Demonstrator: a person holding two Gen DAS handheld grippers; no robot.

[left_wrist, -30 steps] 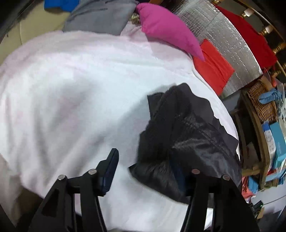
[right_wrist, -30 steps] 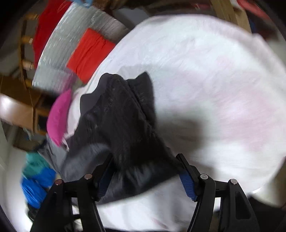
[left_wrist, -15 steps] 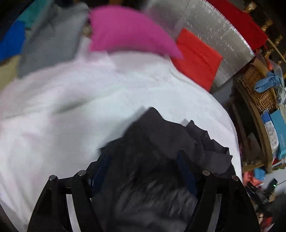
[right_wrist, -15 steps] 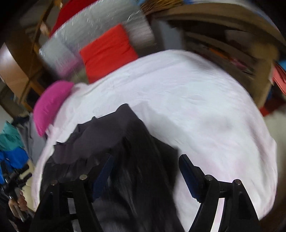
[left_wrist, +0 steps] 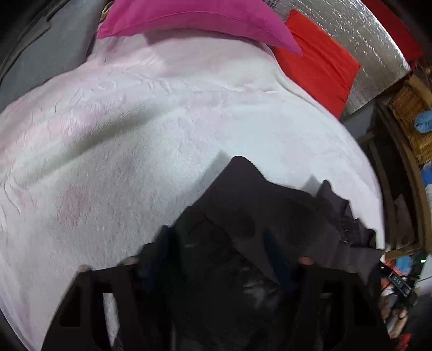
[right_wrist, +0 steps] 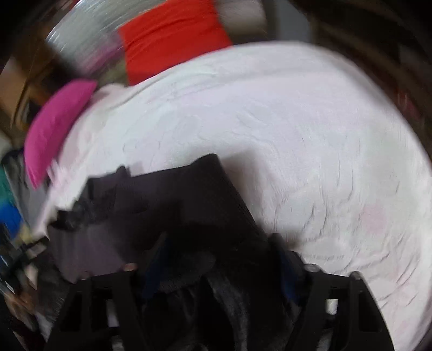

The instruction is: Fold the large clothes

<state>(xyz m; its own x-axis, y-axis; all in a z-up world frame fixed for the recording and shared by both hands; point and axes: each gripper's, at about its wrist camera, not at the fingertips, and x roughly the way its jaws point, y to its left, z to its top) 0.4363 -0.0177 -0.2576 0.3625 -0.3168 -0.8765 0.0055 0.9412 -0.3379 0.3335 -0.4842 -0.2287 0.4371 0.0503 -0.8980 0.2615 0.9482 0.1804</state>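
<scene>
A crumpled black garment point(left_wrist: 259, 216) lies at the near edge of a bed covered by a white fleece blanket point(left_wrist: 135, 140). In the left wrist view my left gripper point(left_wrist: 218, 248) hangs over the garment with its jaws spread wide and cloth bunched between them. In the right wrist view the garment point(right_wrist: 172, 205) fills the space between the spread jaws of my right gripper point(right_wrist: 218, 256). Both views are blurred. The fingertips are dark against the cloth, and I cannot tell whether either touches it.
A magenta pillow point(left_wrist: 194, 19) lies at the bed's far edge, with a red cloth point(left_wrist: 318, 67) on silver foil point(left_wrist: 364, 43) beyond it. Grey clothing point(left_wrist: 46, 54) lies far left. A wicker basket point(left_wrist: 410, 121) and shelves stand on the right.
Both grippers have swung over the black garment and closer to it. The garment now lies between the jaws of each. The views have turned toward the pillow end of the bed.
</scene>
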